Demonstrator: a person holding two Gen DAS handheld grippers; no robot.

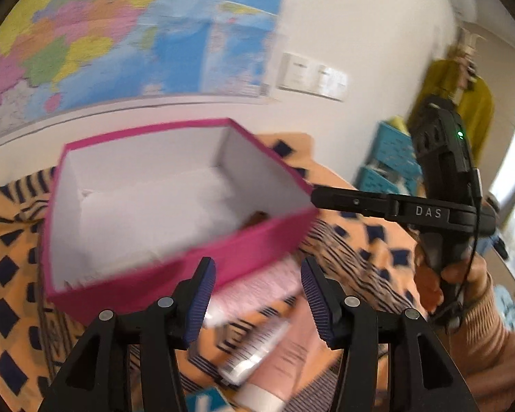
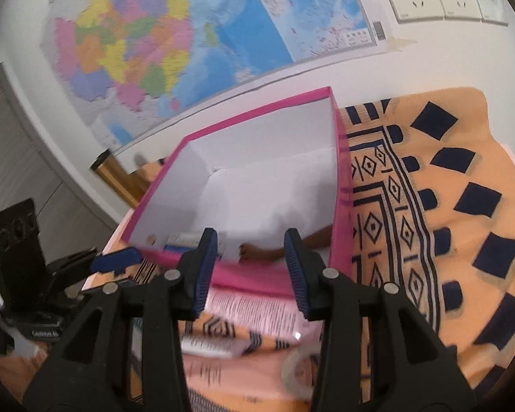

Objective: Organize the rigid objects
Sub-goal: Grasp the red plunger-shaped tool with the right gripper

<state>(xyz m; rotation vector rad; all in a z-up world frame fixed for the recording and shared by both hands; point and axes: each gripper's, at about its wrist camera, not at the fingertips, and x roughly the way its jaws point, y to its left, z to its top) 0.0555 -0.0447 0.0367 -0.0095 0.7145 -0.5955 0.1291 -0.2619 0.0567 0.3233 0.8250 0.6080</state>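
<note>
Pink cardboard box [image 1: 175, 206] fills the middle of the left wrist view, lidless and tilted in the blurred frame, its white inside holding crumpled white paper and a small brown thing at the near right corner that is too blurred to name. It sits on an orange cloth with dark blue diamonds [image 1: 377, 240], close to a white wall carrying a coloured map [image 1: 103, 34] and a row of wall sockets [image 1: 312, 75]. The left gripper [image 1: 257, 295] hangs just in front of the box's near wall, its blue ribbed pads apart with nothing pressed between them. Below the gap lie a pink printed packet [image 1: 257, 292] and a pink tube with a white cap [image 1: 285, 353], both on the cloth. At the right edge a hand in a tan sleeve [image 1: 463, 285] holds the black handle of the other tool, one finger of which reaches toward the box's right corner. From the right wrist, the same box [image 2: 341, 206] lies straight ahead. The right gripper [image 2: 250, 267] stands released before its near wall, gripping nothing. The packet [image 2: 254, 309] lies flat under the gap. A roll of clear tape [image 2: 298, 370] lies nearer the camera. The left tool's blue pad [image 2: 116, 259] shows at the box's left corner.
</note>
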